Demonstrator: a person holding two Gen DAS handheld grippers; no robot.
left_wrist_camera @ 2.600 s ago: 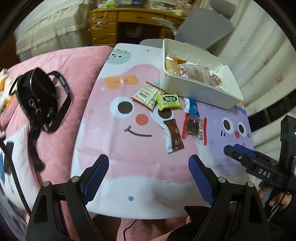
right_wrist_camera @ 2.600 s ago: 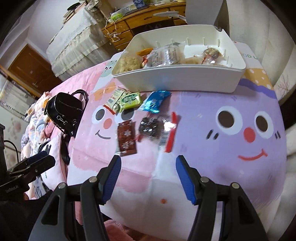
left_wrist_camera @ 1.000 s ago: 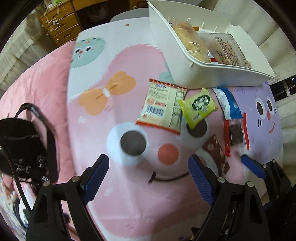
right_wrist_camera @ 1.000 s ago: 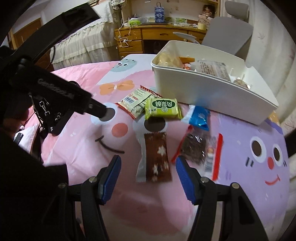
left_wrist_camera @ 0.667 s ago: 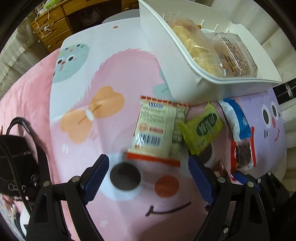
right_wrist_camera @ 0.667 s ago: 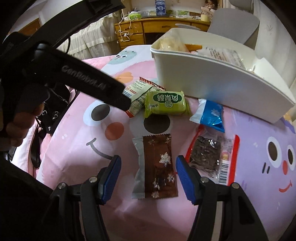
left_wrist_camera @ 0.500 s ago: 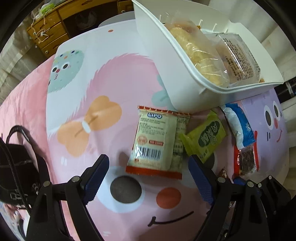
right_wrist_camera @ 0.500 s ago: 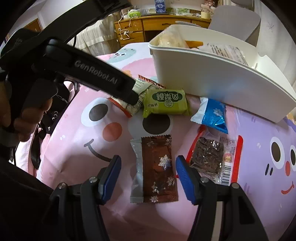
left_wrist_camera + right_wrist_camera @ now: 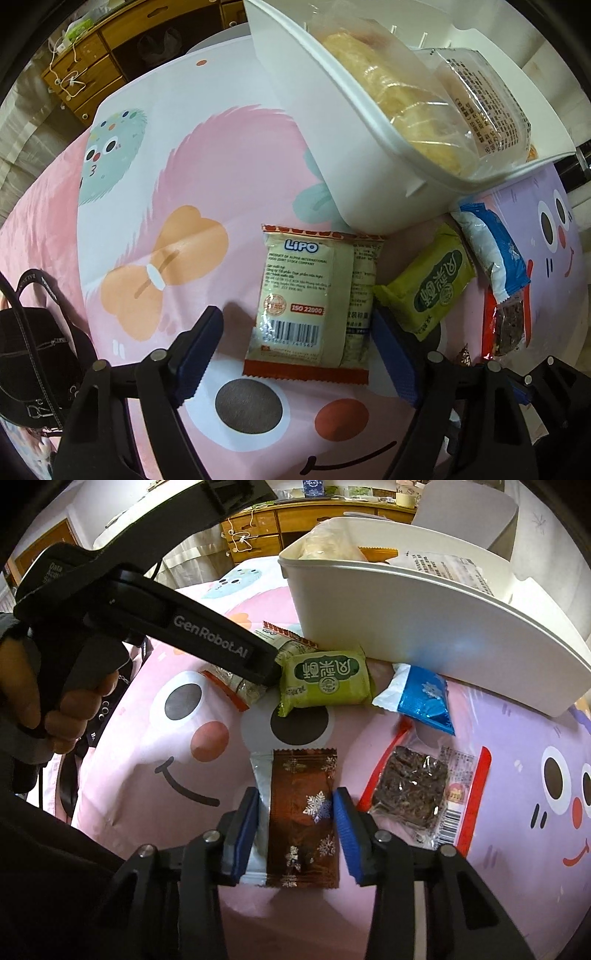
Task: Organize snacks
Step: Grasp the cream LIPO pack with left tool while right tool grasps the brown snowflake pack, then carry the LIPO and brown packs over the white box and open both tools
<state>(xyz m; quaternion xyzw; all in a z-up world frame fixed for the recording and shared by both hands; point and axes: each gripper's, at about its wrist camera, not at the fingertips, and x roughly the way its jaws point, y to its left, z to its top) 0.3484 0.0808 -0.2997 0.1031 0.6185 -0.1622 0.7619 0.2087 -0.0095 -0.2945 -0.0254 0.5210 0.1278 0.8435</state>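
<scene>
The white bin (image 9: pixel 354 147) is cut off at the top of the left wrist view, and its far contents are hard to read: a pale bread-like pack and a clear printed packet show, the rest is hidden by the wall. In the right wrist view the left gripper's black body covers most of the cream LiPO packet (image 9: pixel 310 306), and a hand (image 9: pixel 40 694) on its handle is partly out of frame.

The left gripper (image 9: pixel 299 347) points steeply down with the LiPO packet's lower half between its blue pads; the jaws are closing, with a gap still visible on the left side. The right gripper (image 9: pixel 295 834) straddles the brown snowflake packet (image 9: pixel 303 812), its jaws closing too (whether the pads already press the wrapper cannot be told).

From the brown packet, the green packet (image 9: pixel 325 683) lies at 12 o'clock, the blue packet (image 9: pixel 421 698) at 1, the red-edged dark snack (image 9: pixel 417 794) at 3.

All rest on a pink cartoon-face cloth (image 9: pixel 184 184). A black bag (image 9: pixel 33 354) sits at 9 o'clock, a wooden desk (image 9: pixel 325 513) beyond.
</scene>
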